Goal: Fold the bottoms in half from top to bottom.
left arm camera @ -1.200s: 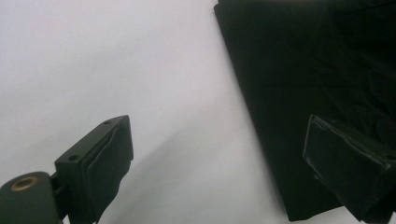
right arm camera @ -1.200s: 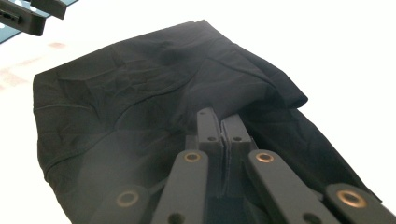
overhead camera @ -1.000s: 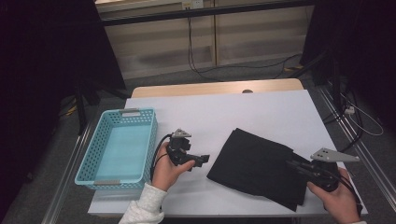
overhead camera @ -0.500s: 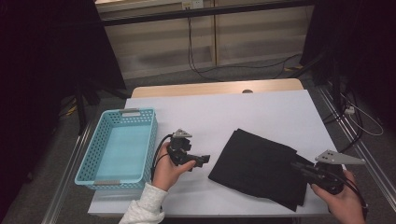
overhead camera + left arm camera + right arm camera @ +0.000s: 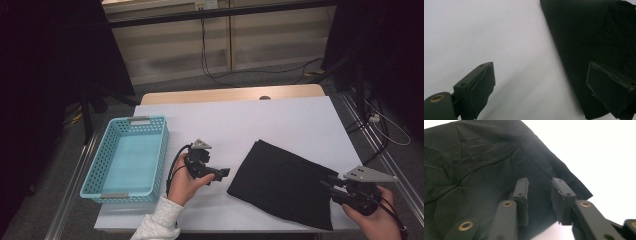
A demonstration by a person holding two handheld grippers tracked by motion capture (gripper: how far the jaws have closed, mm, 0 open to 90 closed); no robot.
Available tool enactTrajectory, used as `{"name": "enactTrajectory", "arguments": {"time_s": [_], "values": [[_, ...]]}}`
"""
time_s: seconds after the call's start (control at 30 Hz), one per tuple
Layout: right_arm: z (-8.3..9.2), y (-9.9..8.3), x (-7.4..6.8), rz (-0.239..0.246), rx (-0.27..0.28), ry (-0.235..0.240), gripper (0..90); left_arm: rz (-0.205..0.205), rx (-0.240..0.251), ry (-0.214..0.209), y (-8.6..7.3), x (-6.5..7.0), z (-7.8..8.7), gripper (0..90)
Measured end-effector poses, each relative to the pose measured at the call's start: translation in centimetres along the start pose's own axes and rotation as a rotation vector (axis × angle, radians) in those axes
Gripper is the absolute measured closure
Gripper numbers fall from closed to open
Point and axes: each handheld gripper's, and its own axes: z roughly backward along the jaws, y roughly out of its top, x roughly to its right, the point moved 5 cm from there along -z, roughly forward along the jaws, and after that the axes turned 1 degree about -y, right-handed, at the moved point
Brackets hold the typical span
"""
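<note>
Now black cloth (image 5: 481, 170) lies under the right gripper's (image 5: 539, 195) just-opening jaws.

The high view looks forward and down from above the person's side, far enough back to take in the whole white tabletop (image 5: 280, 120), the turquoise basket (image 5: 127, 157) at its left and the floor beyond. The left gripper view sits low and close over the tabletop (image 5: 486, 32), facing along its own fingers (image 5: 480, 86) toward the near edge of the black cloth (image 5: 584, 37). The right gripper view looks from very near, along its fingers (image 5: 521, 195), across the same cloth (image 5: 474, 165). All three views share the black cloth (image 5: 285, 182) and the white surface around it.
</note>
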Motion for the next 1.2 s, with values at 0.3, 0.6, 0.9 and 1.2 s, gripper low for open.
{"name": "enactTrajectory", "arguments": {"time_s": [0.3, 0.6, 0.9, 1.2], "values": [[-3.3, 1.0, 2.0, 0.012, 0.023, -0.032, 35.6, -0.002, -0.006, 0.005, -0.4, -0.1, 0.2, 8.4], [-5.8, 0.4, 2.9, 0.008, -0.009, -0.005, 26.3, 0.0, -0.014, 0.017, -0.8, -0.3, 0.3, 8.4], [-6.3, -0.5, 3.6, -0.066, -0.036, 0.025, 23.7, -0.014, -0.028, -0.013, -1.1, 1.1, -0.1, 9.0], [-6.2, -0.4, 3.5, -0.046, -0.022, 0.025, 21.9, -0.043, -0.028, -0.029, -1.5, 2.6, -0.5, 9.6]]}}
